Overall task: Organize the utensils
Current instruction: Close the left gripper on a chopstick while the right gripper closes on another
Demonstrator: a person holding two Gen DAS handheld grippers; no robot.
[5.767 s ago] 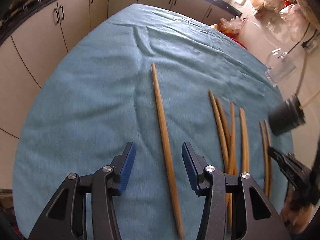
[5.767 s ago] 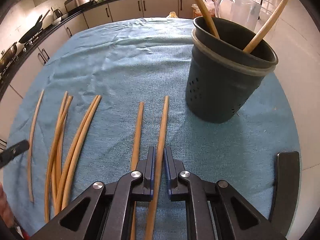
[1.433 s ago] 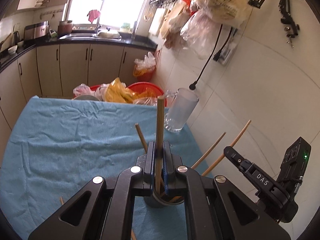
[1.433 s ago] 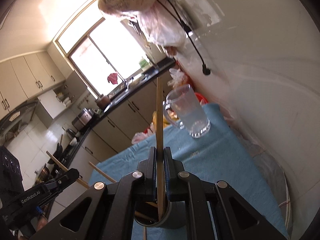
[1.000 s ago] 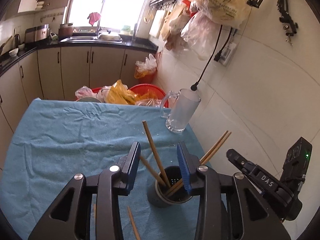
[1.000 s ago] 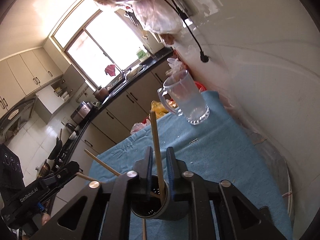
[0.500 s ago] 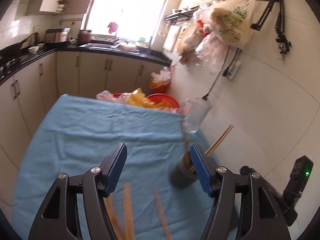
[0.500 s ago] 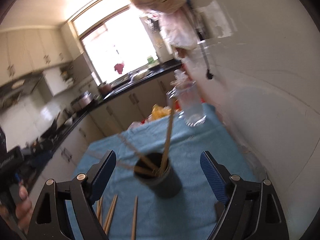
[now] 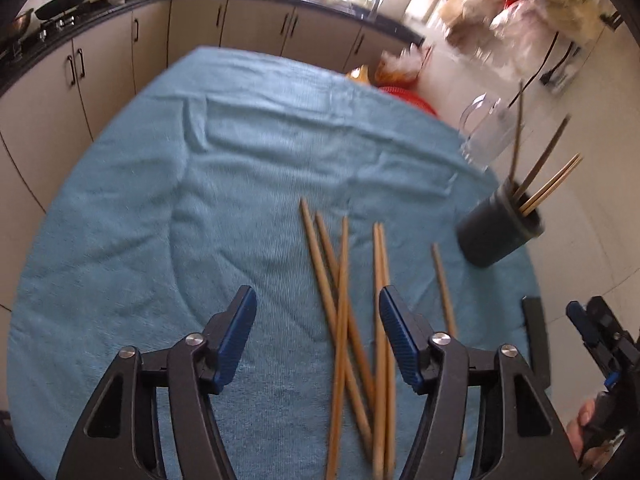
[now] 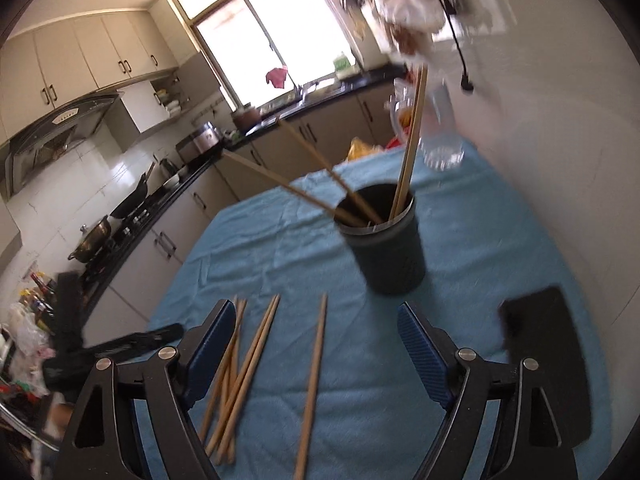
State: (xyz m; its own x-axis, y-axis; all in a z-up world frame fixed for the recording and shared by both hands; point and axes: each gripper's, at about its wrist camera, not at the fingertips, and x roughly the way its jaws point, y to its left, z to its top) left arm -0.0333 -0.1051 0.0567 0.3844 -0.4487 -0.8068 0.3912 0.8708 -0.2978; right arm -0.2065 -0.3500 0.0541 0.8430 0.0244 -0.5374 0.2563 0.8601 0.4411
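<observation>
Left gripper (image 9: 316, 336): two black, triangular open-frame arms with cut-out windows, silver round screws at the pivots, and ribbed blue pads (image 9: 236, 336) on the inner finger faces. Right gripper (image 10: 316, 350): same black frame, silver screws and blue ribbed pads (image 10: 424, 356). Bare skin of a hand (image 9: 582, 426) at its handle.

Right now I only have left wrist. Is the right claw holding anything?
Observer: No. The right claw is open and empty; one loose chopstick lies on the cloth below it.
Operator: Room left in the holder?
Observer: Looks like it. Inside the holder, two leaning chopsticks rest at the left rim and the upright ones stand at the right rim.
</observation>
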